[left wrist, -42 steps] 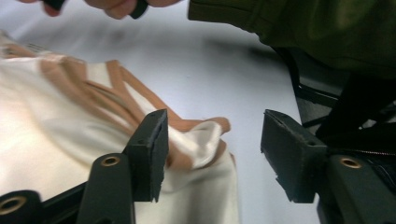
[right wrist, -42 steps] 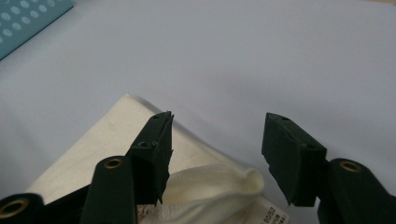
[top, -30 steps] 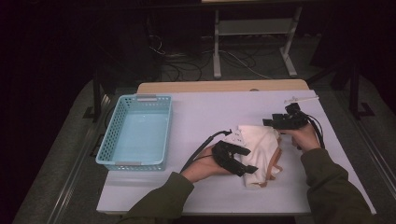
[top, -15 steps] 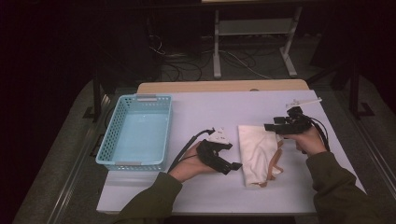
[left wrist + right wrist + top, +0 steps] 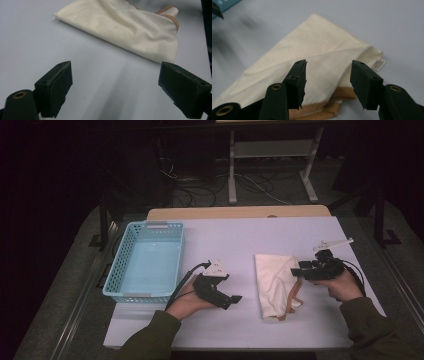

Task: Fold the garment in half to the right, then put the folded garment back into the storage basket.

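A folded cream cloth (image 5: 272, 281) with tan straps (image 5: 295, 296) lies flat on the white table, right of centre. My left gripper (image 5: 236, 299) rests on the table to the cloth's left, a short gap away. In the left gripper view its jaws (image 5: 115, 75) stand wide apart with bare table between them and the cloth (image 5: 125, 25) beyond; they have just been opening. My right gripper (image 5: 296, 271) hovers at the cloth's right edge. Its jaws (image 5: 329, 65) have just been closing and stand partly apart over the cloth (image 5: 312, 47), not pressing it.
An empty light blue basket (image 5: 116, 270) stands at the table's left. A small label (image 5: 379, 64) sticks out at the cloth's corner. Beyond the table's far wooden edge (image 5: 240, 212) are a metal stand (image 5: 270, 150) and floor cables.
The left gripper has let go of the cloth and slid left, away from it. The cloth now lies flatter and folded. The right gripper shifted toward the near side.
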`<state>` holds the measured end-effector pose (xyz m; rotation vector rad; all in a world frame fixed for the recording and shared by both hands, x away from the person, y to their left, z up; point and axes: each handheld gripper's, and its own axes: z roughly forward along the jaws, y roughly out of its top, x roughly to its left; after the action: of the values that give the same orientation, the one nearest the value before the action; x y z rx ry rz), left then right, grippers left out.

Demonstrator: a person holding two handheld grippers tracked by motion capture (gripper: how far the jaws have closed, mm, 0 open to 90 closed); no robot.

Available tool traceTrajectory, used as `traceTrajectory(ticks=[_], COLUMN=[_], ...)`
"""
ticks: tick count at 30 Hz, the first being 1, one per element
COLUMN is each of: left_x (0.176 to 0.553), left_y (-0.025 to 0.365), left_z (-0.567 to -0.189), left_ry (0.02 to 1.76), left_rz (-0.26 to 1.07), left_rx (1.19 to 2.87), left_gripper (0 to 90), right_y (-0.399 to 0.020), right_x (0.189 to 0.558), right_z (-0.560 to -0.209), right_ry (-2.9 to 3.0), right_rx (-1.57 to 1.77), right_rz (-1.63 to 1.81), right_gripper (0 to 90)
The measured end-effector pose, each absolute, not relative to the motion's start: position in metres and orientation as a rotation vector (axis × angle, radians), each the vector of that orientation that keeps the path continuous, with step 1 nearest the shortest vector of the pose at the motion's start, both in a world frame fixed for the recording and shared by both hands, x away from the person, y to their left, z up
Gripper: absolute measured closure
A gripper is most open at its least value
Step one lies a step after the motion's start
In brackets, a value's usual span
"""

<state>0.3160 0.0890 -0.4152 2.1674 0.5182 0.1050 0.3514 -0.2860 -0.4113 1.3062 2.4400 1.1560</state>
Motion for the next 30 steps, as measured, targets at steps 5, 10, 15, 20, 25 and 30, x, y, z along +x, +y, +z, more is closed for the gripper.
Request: traceTrajectory(ticks=[5, 10, 15, 20, 25, 30], left_x=[0.312, 0.310, 0.311, 0.312, 0.311, 0.312], left_y=[0.097, 0.101, 0.101, 0.100, 0.099, 0.098], left_z=[-0.420, -0.423, -0.424, -0.426, -0.426, -0.427], left_ry=[0.538, 0.558, 0.562, 0.549, 0.547, 0.546], left_rz=[0.107, 0.102, 0.101, 0.098, 0.099, 0.096], left_rx=[2.176, 2.171, 2.168, 2.182, 2.187, 2.193], left_gripper=[10.3, 10.3, 10.3, 10.4, 10.4, 10.4], right_y=[-0.290, -0.290, -0.291, -0.287, -0.288, -0.286], right_x=[0.341, 0.334, 0.333, 0.335, 0.336, 0.338], right_z=[-0.419, -0.428, -0.436, -0.439, -0.441, -0.444], right_ry=[2.480, 2.517, 2.554, 2.583, 2.586, 2.600], right_rx=[1.320, 1.326, 1.342, 1.326, 1.323, 1.307], right_rz=[1.128, 1.094, 1.075, 1.082, 1.081, 1.069], right_gripper=[51.9, 54.6, 54.8, 61.0, 73.7, 83.5])
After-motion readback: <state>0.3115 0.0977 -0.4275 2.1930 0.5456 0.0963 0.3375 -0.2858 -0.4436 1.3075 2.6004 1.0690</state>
